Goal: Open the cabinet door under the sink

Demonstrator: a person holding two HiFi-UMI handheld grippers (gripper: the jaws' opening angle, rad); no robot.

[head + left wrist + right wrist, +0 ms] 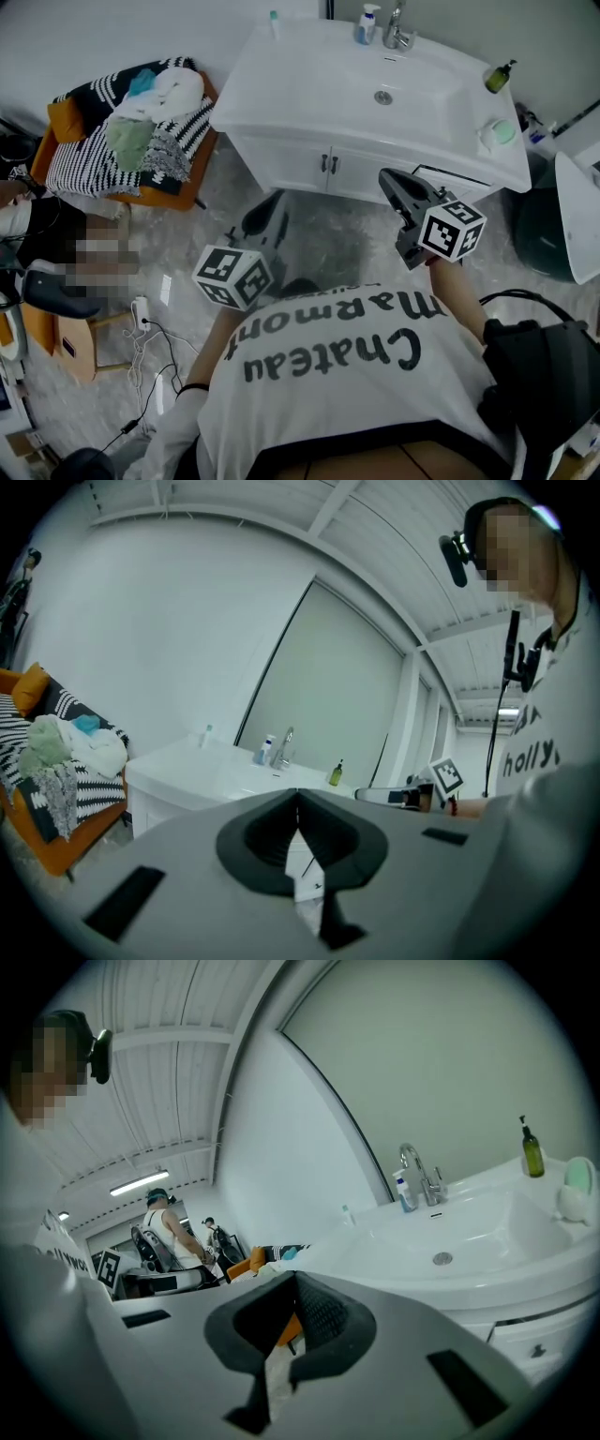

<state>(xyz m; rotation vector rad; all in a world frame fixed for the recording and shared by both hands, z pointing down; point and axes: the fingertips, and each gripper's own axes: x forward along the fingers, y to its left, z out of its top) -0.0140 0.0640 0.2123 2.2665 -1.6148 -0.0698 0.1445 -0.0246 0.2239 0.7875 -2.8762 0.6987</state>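
While we face the white sink (375, 94) at 12 o'clock in the head view, we note its cabinet doors (295, 169) below are shut. Left claw (272, 208) sits at 8 o'clock of the dark door handles (329, 164), right claw (386, 178) at 3 o'clock. Both are closed, empty and clear of the doors.

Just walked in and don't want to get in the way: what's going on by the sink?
A person faces the white sink cabinet with tongs in each hand. The left tongs and right tongs are both shut and empty, held short of the cabinet doors, which look closed. Neither touches the handles.
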